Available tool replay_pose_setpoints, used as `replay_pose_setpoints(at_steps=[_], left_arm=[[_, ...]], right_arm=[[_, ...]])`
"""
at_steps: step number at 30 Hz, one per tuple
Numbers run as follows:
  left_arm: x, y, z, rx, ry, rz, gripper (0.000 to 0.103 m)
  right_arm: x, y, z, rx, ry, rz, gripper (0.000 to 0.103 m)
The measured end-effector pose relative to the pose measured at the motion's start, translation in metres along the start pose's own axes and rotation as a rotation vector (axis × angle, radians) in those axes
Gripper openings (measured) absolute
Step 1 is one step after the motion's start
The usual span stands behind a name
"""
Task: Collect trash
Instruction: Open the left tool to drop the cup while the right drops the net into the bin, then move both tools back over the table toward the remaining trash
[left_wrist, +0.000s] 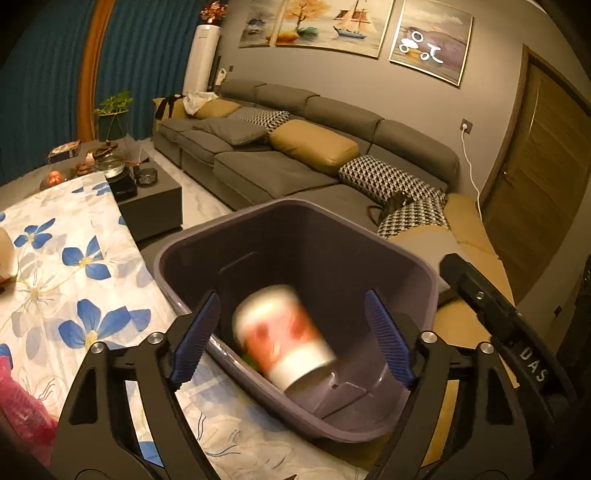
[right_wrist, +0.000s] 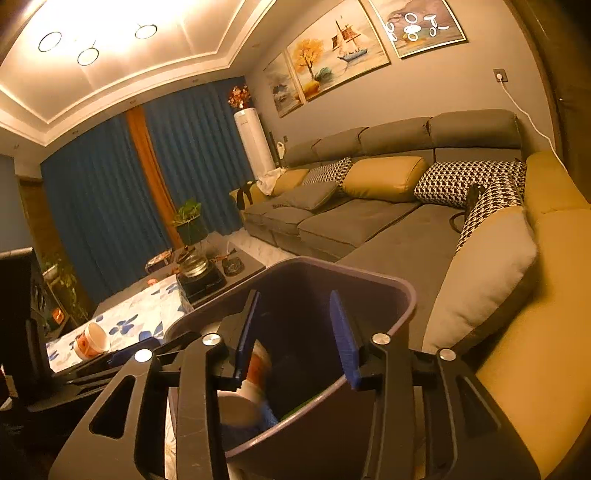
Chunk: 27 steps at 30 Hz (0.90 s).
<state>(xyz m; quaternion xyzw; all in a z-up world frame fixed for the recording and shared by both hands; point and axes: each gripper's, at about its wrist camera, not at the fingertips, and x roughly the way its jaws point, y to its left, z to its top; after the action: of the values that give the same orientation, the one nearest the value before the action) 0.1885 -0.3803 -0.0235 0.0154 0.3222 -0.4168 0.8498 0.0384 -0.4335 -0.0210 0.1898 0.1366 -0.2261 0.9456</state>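
Note:
A dark purple trash bin (left_wrist: 373, 240) is tilted at the edge of the floral-cloth table (left_wrist: 66, 280). A red-and-white paper cup (left_wrist: 284, 336), blurred by motion, is inside the bin, between and beyond the fingers of my left gripper (left_wrist: 291, 336), which is open and touches nothing. My right gripper (right_wrist: 299, 339) is shut on the bin's near wall (right_wrist: 306, 428), one finger inside and one outside. The cup also shows in the right wrist view (right_wrist: 255, 373). A second red-and-white cup (right_wrist: 90, 341) lies on the table at the left.
A pink object (left_wrist: 22, 406) lies at the table's left corner. A dark coffee table (left_wrist: 147, 199) with a glass kettle (left_wrist: 110, 164) stands behind. A grey and tan sofa (left_wrist: 295, 162) with cushions runs along the wall and the right side.

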Motion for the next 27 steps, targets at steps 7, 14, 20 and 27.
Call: replay_pose_setpoints(at_steps=[7, 14, 20, 27], left_arm=[[-0.033, 0.014, -0.009, -0.051, -0.038, 0.078, 0.088], [-0.095, 0.039, -0.034, -0.113, -0.083, 0.221, 0.089], [-0.161, 0.065, -0.058, -0.143, -0.145, 0.347, 0.089], [-0.231, 0.114, -0.099, -0.226, -0.184, 0.540, 0.089]], right_arm=[[-0.028, 0.006, -0.001, -0.010, -0.031, 0.013, 0.057], [-0.054, 0.041, -0.010, -0.069, -0.041, 0.067, 0.067], [-0.065, 0.090, -0.026, -0.132, -0.006, 0.168, 0.069], [-0.068, 0.151, -0.060, -0.196, 0.078, 0.291, 0.070]])
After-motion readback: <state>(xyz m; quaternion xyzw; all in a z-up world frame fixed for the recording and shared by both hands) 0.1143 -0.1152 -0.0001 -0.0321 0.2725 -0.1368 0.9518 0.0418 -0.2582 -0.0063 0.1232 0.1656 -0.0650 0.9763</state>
